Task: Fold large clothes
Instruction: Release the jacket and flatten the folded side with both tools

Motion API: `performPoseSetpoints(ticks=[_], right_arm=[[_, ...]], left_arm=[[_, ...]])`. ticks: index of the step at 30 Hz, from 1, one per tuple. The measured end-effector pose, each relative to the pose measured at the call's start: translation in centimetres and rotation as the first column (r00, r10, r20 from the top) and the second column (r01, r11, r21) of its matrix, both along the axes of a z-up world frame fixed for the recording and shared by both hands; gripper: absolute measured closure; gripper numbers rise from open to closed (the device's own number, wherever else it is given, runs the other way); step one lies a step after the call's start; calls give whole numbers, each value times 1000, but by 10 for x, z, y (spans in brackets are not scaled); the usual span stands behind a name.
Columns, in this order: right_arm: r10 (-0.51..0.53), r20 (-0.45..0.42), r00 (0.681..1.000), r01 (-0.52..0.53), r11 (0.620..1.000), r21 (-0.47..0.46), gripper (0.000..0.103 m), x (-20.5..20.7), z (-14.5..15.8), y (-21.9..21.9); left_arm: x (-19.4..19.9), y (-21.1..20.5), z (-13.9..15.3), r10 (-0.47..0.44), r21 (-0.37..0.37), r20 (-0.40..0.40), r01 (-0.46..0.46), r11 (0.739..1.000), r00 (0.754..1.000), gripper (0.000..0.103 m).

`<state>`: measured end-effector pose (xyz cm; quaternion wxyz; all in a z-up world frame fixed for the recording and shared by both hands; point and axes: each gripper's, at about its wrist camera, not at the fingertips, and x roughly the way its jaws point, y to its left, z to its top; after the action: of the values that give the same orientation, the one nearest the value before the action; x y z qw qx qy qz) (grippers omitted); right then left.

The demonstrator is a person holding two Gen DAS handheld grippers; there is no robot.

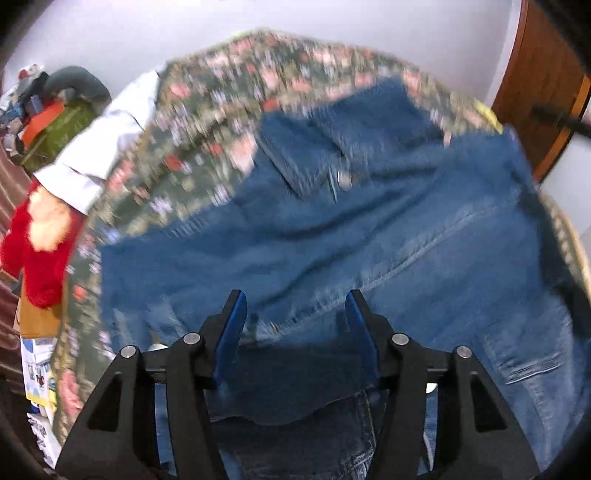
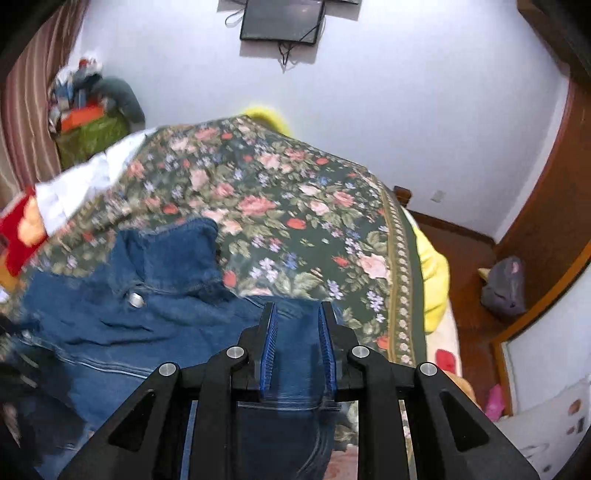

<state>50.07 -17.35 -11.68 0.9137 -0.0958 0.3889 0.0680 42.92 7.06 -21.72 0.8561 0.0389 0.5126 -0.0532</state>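
The denim jacket (image 1: 332, 229) lies spread and rumpled on the flowered bedspread (image 2: 288, 206), straight ahead of both tools, so the folding looks barely begun: no neat fold shows, the collar (image 2: 173, 251) stands up in a heap and one metal button (image 2: 136, 300) faces upward. The left gripper (image 1: 293, 306) is spread wide just above the cloth, its blue pads apart with a dark flap of denim lying under and behind them, and it holds nothing that can be seen. The right gripper (image 2: 297, 314) stands narrower, with a band of denim running up between its pads; whether the pads truly pinch that band cannot be told, since a gap remains on each side. Judging by this, smoothing, bringing the sleeves in and doubling the body are all left to do. Off to the far left of the tools a white cloth (image 1: 99, 147) and a red garment (image 1: 40, 243) lie on the bed's edge, near enough to crowd the jacket on that side. A cluttered pile (image 2: 88, 114) sits by the wall beyond, and a dark screen (image 2: 282, 20) hangs above, both well out of the way.
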Motion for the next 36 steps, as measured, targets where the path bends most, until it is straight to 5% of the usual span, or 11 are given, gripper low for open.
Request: performPoseSetpoints(ticks=[3,7,11,21,23,25,27,36], right_arm=[[130,-78,988,-128,991,34,85,-10,-3,16],[289,-219,932,-287,957,43,85,-27,-38,53],[307,-354,883,-332,943,-10,85,-33,-92,78],[338,-328,882,-356,935,7,85,-43,-90,58],[290,-308,906,-324,944,-64,85,-44,-87,50],[244,-309,919,-286,953,-98,68,-46,-84,35],[181,-293,939,-228,964,-134,24,-49,-82,19],[65,-318,946,-67,998,3,18,-79,-54,-63]], left_arm=[[6,2,-33,41,-1,-77,-42,999,996,47],[1,5,-37,62,-29,-38,-63,998,997,45],[-3,3,-36,51,2,-25,-51,999,998,42],[-20,7,-39,38,34,-7,-38,999,999,35],[-22,9,-40,46,44,-18,-45,998,999,33],[-27,14,-39,52,39,-23,-51,998,998,33],[-34,17,-35,63,53,-27,-61,997,998,33],[-75,27,-2,97,-6,-16,-97,995,995,33]])
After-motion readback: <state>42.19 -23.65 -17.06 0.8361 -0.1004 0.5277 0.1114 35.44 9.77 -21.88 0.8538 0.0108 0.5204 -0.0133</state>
